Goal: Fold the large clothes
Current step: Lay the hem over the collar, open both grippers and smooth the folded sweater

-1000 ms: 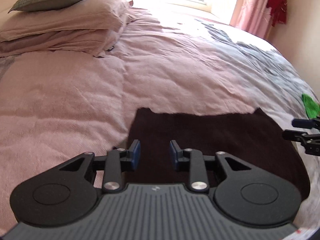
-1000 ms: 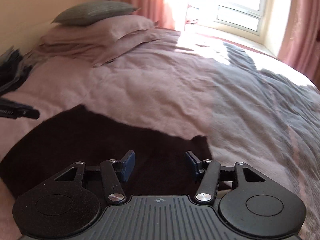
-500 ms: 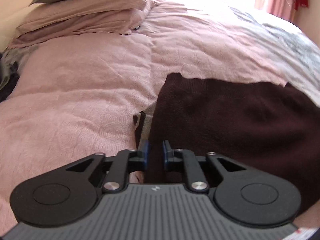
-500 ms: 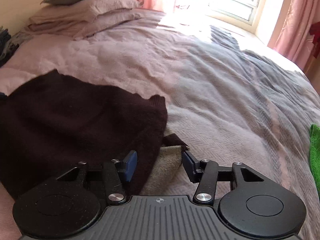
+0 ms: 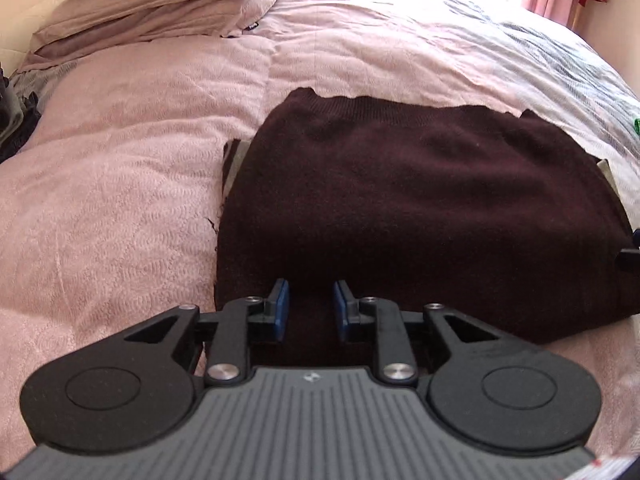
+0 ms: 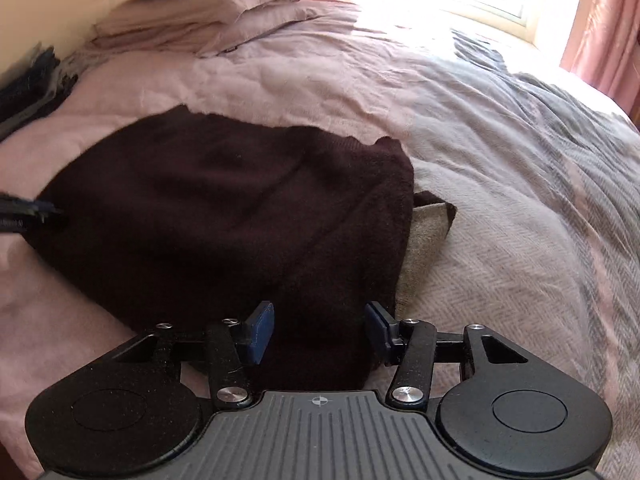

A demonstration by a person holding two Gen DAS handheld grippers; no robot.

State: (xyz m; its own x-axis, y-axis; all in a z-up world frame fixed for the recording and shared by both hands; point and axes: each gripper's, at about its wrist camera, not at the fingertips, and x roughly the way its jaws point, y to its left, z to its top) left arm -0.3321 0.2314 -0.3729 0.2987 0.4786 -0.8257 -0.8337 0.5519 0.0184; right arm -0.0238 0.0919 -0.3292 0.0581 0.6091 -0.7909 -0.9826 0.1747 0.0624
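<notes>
While both claws are hovering at the near edge of the dark maroon sweater (image 5: pixel 420 200), it is lying flat on the pink bed cover (image 5: pixel 120 200), long axis running left-right between the 2 hands. Left claw (image 5: pixel 308 310) is sitting narrow and opening, fabric showing between the pads but no pinch visible. Right claw (image 6: pixel 318 330) is standing wide over the near-right corner, holding nothing. My read: next fold is going away from the hands, each claw taking its own near corner.
</notes>
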